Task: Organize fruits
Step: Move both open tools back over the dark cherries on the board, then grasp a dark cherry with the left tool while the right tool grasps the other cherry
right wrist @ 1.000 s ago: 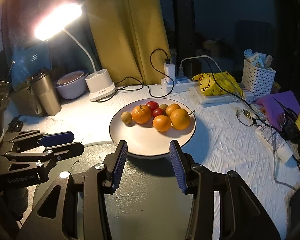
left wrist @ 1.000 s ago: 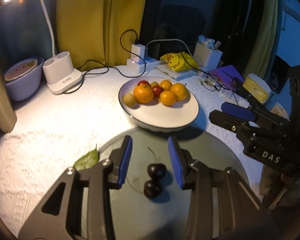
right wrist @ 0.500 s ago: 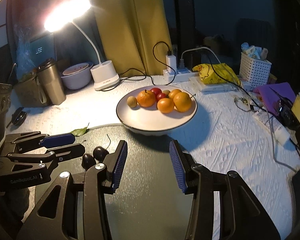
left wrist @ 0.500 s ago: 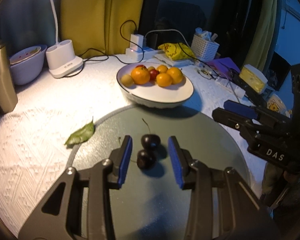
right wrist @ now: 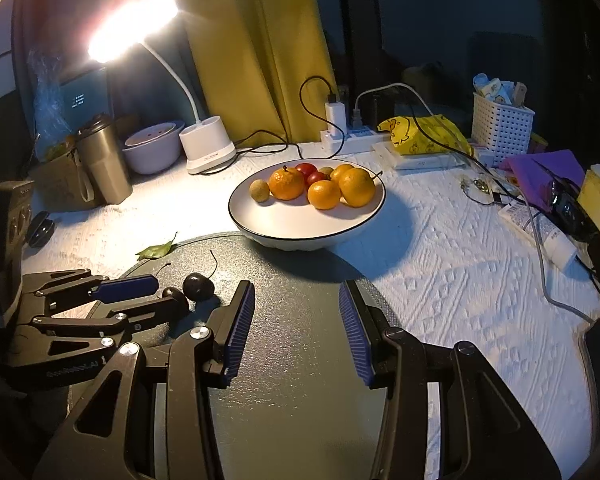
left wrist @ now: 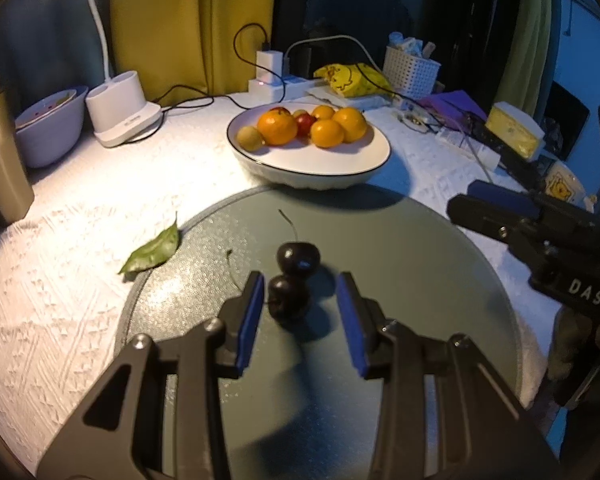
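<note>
Dark cherries, two of them, lie touching on a round grey-green mat (left wrist: 400,264) on a table covered in white textured cloth (left wrist: 60,280). The near cherry (left wrist: 289,297) sits between the blue-padded fingers of the left gripper (left wrist: 300,312), closer to the left pad, with a clear gap to the right one; the jaws stand wide apart and nothing is clamped. The far cherry (left wrist: 298,257), with a thin stem rising from it, rests just beyond the fingertips. Seen from the right wrist, both cherries lie at the tip of the left gripper (right wrist: 148,292), the near cherry (right wrist: 174,294) partly hidden behind its lower finger and the far cherry (right wrist: 198,286) in plain view. The right gripper (right wrist: 296,320) hangs over a bare stretch of the mat (right wrist: 300,360), its jaws also spread wide and holding nothing. Just past the mat's far edge stands a white bowl (left wrist: 340,164) with a dark rim, carrying oranges (left wrist: 278,127), small red fruits (left wrist: 305,123) and a pale round fruit (left wrist: 250,139). A green leaf (left wrist: 154,250) lies at the mat's left edge, partly on the cloth. A lit white desk lamp (right wrist: 208,148), a metal tumbler (right wrist: 102,160) and a pale bowl (right wrist: 152,150) stand at the back left; a white basket (right wrist: 500,124) and a yellow bag (right wrist: 424,132) sit at the back right
</note>
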